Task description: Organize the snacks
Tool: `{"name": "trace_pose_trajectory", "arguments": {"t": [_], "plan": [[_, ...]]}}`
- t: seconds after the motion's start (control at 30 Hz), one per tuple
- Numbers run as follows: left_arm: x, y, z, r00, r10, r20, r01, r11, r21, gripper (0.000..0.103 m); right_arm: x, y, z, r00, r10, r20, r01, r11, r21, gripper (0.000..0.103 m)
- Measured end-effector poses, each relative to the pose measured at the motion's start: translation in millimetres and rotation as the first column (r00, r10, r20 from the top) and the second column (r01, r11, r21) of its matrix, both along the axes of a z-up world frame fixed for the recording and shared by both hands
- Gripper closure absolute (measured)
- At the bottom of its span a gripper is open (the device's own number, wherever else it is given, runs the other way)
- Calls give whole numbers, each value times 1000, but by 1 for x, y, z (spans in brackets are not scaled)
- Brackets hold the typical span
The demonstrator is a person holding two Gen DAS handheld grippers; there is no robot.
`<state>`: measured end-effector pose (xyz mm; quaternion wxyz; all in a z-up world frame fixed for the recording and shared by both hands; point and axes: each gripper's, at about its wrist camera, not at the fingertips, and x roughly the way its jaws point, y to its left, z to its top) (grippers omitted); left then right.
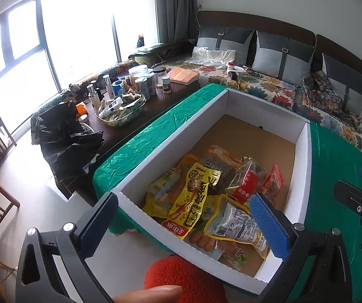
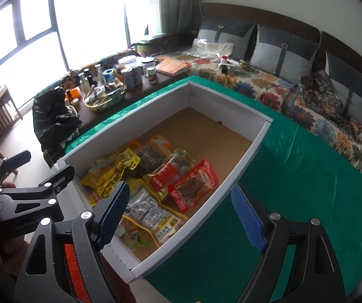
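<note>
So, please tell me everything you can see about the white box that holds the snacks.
The white box is an open rectangular carton, cardboard by its look, with white walls and a brown floor. It stands on the green cloth. Snack packets lie piled at its near end; the far end is bare. Neither gripper touches it visibly.

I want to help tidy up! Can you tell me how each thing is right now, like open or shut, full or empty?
Cardboard box: open on top, near half filled with snacks, far half bare.
Snack packets: sealed, lying flat in a loose pile.
Left gripper: open, empty, straddling the box's near wall.
Right gripper: open, empty, straddling the box's right wall.
Orange book: closed, lying flat.
</note>
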<state>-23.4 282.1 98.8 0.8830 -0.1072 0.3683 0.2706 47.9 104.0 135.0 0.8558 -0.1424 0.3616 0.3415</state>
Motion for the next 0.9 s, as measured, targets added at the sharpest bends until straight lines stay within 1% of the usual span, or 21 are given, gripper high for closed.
{"name": "trace_pose_trajectory", "arguments": {"t": [0.13,0.27,0.9], "plan": [[-3,3,2,1000,21,2,-21,1000,1,0,0,1,0,1000,0,-3,0,1000,-4,18],[-4,7,0,1000,28,4,-28,999,-21,0,-2,3,-1,1000,5,-5,-5,1000,-11,18],[-5,7,1,1000,21,7,-21,1000,-17,0,-7,8,-1,1000,18,-6,-18,1000,-17,18]]}}
